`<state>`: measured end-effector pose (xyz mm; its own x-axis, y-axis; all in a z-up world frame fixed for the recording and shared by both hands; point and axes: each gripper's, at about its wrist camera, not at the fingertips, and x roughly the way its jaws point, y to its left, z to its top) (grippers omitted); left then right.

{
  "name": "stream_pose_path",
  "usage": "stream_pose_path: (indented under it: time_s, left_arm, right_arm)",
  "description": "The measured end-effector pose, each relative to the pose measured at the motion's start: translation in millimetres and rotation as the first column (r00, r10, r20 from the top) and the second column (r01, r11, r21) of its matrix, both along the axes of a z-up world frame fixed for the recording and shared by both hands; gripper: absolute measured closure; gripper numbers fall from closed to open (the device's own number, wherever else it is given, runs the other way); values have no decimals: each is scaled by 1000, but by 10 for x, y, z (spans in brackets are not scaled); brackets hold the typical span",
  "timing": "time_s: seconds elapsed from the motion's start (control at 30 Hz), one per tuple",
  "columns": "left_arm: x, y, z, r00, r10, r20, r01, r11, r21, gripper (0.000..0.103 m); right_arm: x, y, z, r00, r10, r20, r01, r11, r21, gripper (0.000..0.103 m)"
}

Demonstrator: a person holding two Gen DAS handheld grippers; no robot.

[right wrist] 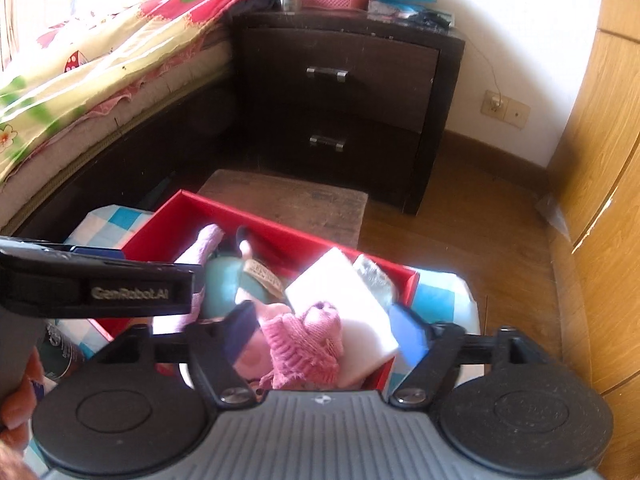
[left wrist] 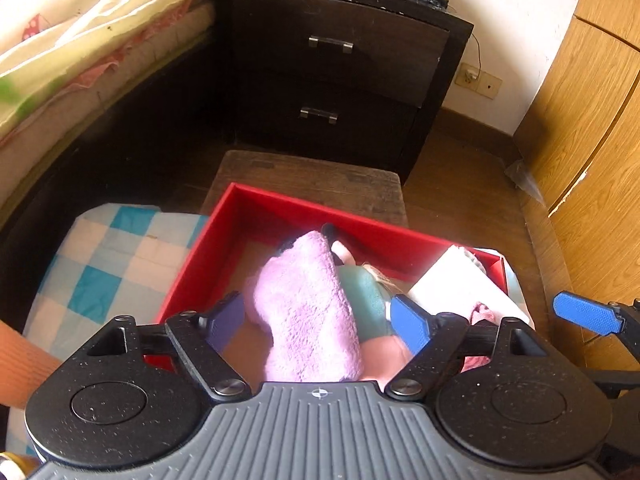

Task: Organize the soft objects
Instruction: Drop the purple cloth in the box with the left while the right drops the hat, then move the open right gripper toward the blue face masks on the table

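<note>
A red box [left wrist: 280, 200] [right wrist: 192, 200] rests on a blue-and-white checked cloth [left wrist: 104, 264]. In it lies a plush doll with a lilac fuzzy part [left wrist: 304, 312] [right wrist: 204, 244], a teal body [left wrist: 366, 300] [right wrist: 222, 284] and a pink knitted hat [right wrist: 304, 344]. A white foam block [right wrist: 340, 296] [left wrist: 452, 280] leans in the box's right end. My left gripper [left wrist: 320, 316] is open over the box, its fingers on either side of the lilac part. My right gripper [right wrist: 328, 332] is open too, with the pink hat and the block's corner between its fingers.
A low wooden stool [left wrist: 312, 180] stands just behind the box, and a dark two-drawer nightstand [left wrist: 340, 60] behind that. A bed with a flowered cover [left wrist: 80, 40] runs along the left. A wooden wardrobe [left wrist: 592, 140] stands on the right, across a strip of wooden floor.
</note>
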<state>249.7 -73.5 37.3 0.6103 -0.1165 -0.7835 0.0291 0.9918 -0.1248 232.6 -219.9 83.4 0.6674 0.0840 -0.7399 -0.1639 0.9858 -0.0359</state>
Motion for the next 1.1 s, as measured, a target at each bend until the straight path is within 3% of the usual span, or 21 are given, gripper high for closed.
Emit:
stream_pose_path:
  time_s: [0.47,1.1]
  left_arm:
    - [-307,90,34,1000,8,-12,-8,999,40,24]
    - [-712,-7,-78,997,-52,-50,57,994,97,24]
  right_arm:
    - [-231,-56,96,1000,-27,-5,26,996,-85,48]
    - [-523,-198,76,998,-56,-31,53,995,-89,48]
